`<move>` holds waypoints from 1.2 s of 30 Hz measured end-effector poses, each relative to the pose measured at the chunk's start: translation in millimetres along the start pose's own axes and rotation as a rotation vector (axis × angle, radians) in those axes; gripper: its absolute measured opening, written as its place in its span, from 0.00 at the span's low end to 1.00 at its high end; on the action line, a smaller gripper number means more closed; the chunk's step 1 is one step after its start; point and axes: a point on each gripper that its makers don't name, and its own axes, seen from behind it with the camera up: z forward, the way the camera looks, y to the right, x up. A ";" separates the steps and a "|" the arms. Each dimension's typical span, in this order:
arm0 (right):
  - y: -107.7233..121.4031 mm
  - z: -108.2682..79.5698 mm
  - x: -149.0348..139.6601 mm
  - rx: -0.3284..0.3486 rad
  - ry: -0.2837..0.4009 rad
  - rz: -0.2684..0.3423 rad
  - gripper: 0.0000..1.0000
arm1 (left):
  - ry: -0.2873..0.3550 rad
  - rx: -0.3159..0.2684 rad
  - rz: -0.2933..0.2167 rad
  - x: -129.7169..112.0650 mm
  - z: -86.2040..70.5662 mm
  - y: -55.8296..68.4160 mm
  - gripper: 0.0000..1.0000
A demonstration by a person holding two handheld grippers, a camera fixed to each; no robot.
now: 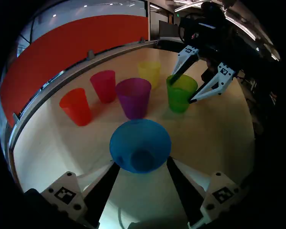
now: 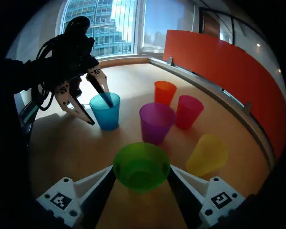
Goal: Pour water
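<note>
A blue cup (image 1: 140,147) stands upright on the pale table, and my left gripper (image 1: 141,161) is shut on its sides. In the right gripper view the same blue cup (image 2: 106,110) stands farther off, with the left gripper (image 2: 100,112) around it, held by a person's dark-sleeved arm. My right gripper (image 2: 141,167) is shut on a green cup (image 2: 141,177), also upright on the table. The left gripper view has this green cup (image 1: 180,93) at the far right, clasped by the right gripper (image 1: 180,91). Whether either cup holds water I cannot tell.
A purple cup (image 1: 134,97), a pink cup (image 1: 104,86), an orange cup (image 1: 76,106) and a yellow cup (image 1: 149,72) stand between the two held cups. A red partition (image 1: 66,45) runs along the table's raised edge (image 1: 47,89). Large windows (image 2: 105,26) lie behind the left gripper.
</note>
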 end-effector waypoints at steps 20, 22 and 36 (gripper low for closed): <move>-1.0 -5.6 -15.2 -0.023 -0.010 0.009 0.94 | -0.030 0.013 0.000 -18.5 -11.6 9.7 0.89; -2.0 -5.3 -16.7 -0.026 -0.014 0.005 0.97 | -0.030 0.011 -0.004 -19.1 -12.3 11.0 0.89; 0.1 -23.1 -27.4 -0.057 -0.013 0.033 1.00 | -0.022 0.039 -0.023 -20.9 -25.8 8.3 0.89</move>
